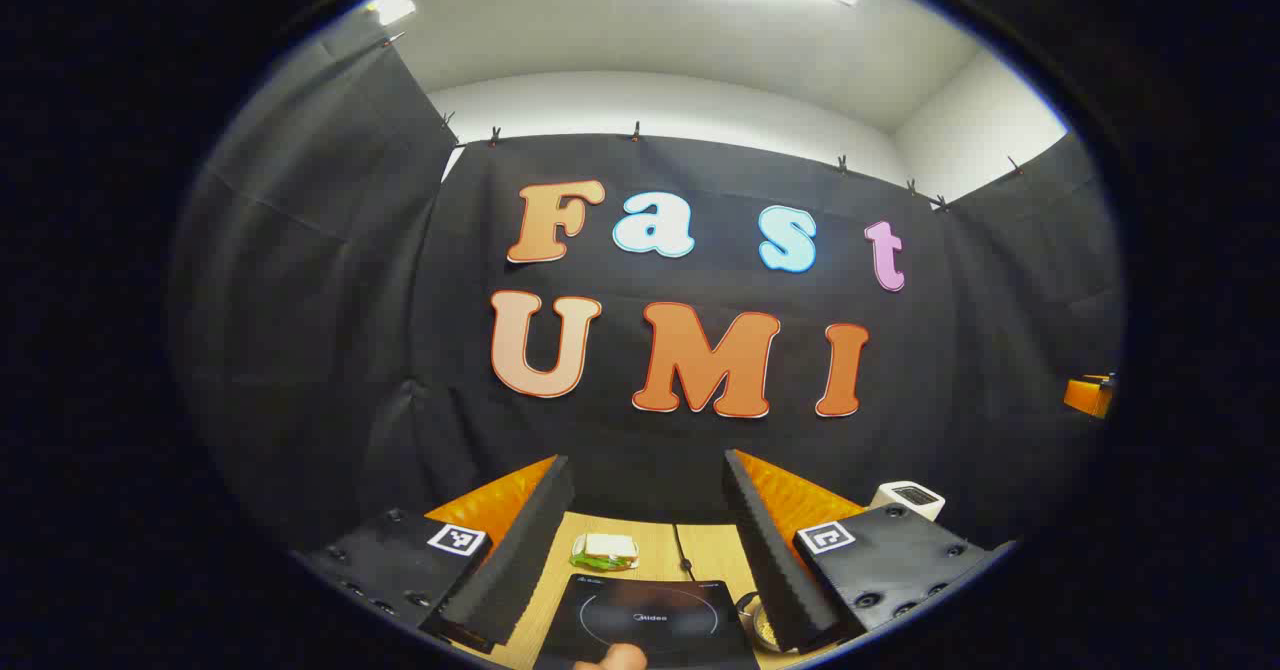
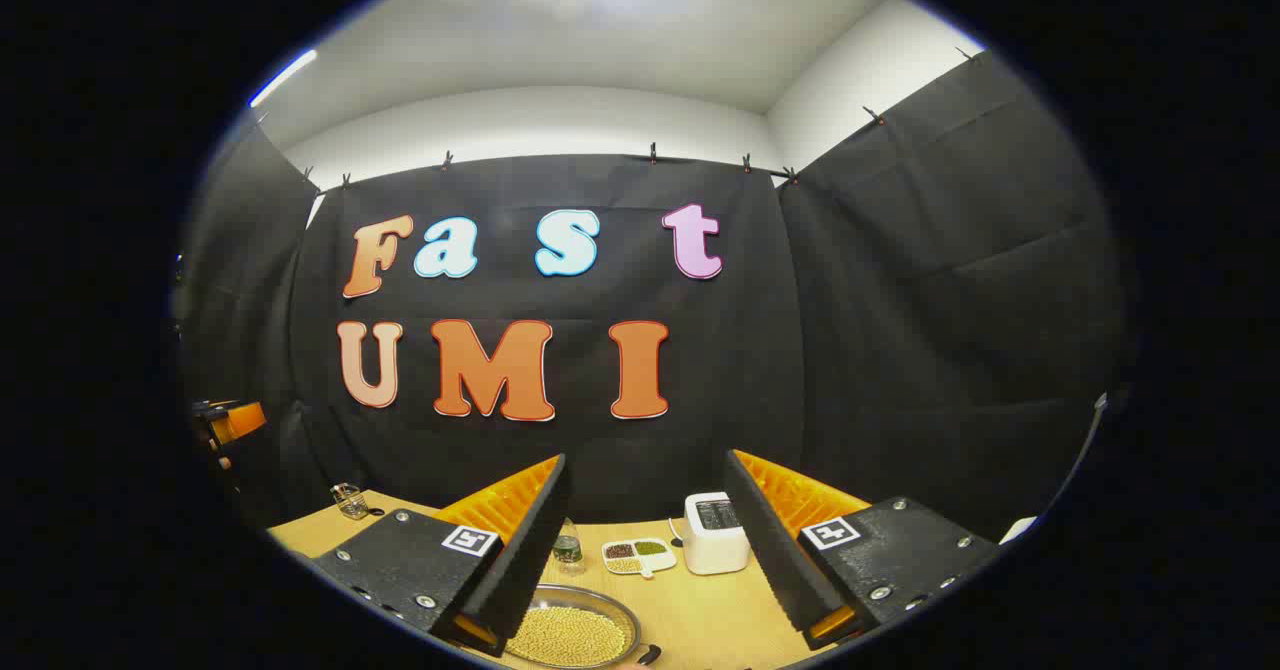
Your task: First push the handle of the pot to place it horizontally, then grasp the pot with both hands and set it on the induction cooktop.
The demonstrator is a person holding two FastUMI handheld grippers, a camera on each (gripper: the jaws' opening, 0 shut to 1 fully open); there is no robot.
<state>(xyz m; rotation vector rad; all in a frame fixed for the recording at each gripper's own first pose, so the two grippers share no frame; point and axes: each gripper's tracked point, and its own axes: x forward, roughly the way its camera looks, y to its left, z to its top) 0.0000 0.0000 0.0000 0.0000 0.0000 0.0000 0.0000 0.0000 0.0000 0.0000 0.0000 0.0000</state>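
The pot [image 2: 572, 633], filled with beans, sits low on the surface [image 2: 690, 615] beside the induction cooktop [image 1: 650, 622]. It is judged heavy and rigid, best held at opposite rim sides. The left gripper [image 1: 648, 535] and right gripper [image 2: 648, 540] are held apart, empty.

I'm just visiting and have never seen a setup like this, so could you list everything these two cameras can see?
Induction cooktop: one, black, on the table between the left tongs' fingers.
Pot: one, metal, filled with yellowish beans, on the table in the right gripper view.
Table: one, light wood.
Packet: one, green and white, behind the cooktop.
Appliance: one, white, boxy, at the table's back.
Divided dish: one, white, holding dark, green and pale grains.
Small bottle: one, clear, behind the pot.
Left tongs: open.
Right tongs: open.
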